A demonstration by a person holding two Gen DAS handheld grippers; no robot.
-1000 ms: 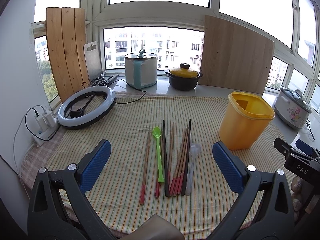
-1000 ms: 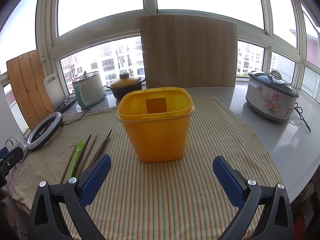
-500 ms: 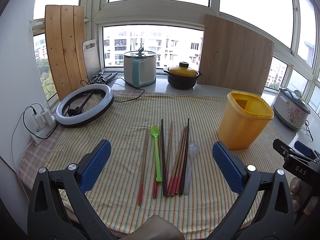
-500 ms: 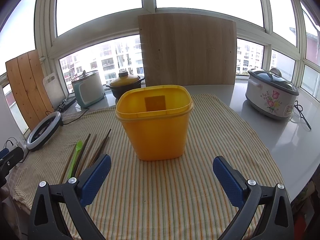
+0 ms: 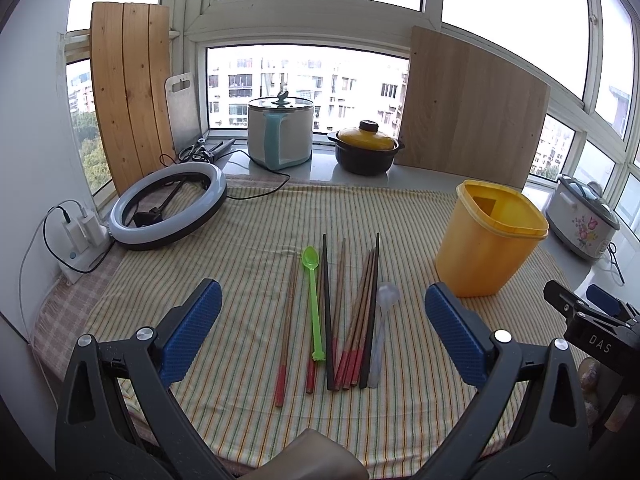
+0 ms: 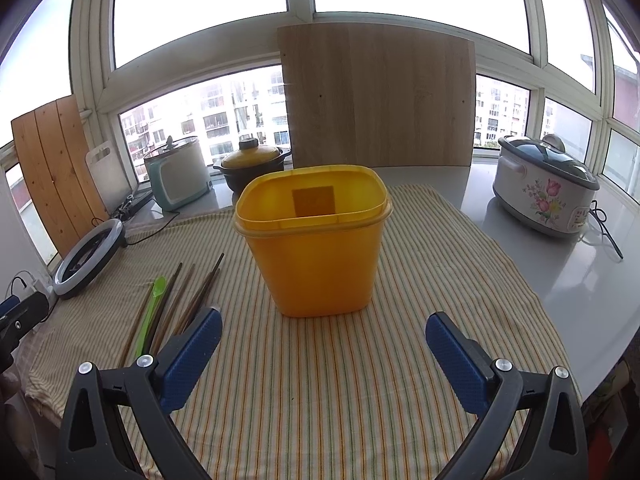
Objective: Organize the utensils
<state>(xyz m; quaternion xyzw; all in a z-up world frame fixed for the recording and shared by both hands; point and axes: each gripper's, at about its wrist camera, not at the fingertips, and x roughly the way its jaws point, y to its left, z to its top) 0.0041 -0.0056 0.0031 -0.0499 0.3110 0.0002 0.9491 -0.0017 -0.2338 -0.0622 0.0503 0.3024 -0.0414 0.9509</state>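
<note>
Jaws of the left gripper (image 5: 320, 328) spread wide, gripping nothing, hovering over the near edge of the striped cloth (image 5: 256, 248) that covers the surface. Same on the right gripper (image 6: 323, 356): jaws wide apart, empty, above bare cloth.

Between the left gripper's blue pads (image 5: 191, 332), a loose row of utensils lying flat, handles toward the camera: wooden chopsticks with red ends (image 5: 289, 320), a green spoon (image 5: 313, 300) partly over them, dark chopsticks (image 5: 327, 312), more red-ended sticks (image 5: 360, 312), then a clear plastic spoon (image 5: 383, 320) at the right end of the row.

Farther right, well apart from the row, upright yellow container (image 6: 316, 240), open at the top, straight ahead of the right gripper.

Farther left, a ring light (image 5: 168, 204) lying flat at the cloth's edge, beside a white power strip (image 5: 82, 240).

Along the windowsill beyond: a glass-lidded cooker (image 5: 280, 136), a yellow-lidded dark pot (image 5: 366, 148), wooden boards (image 5: 472, 108) leaning on the windows, a flowered rice cooker (image 6: 546, 196) at far right.
</note>
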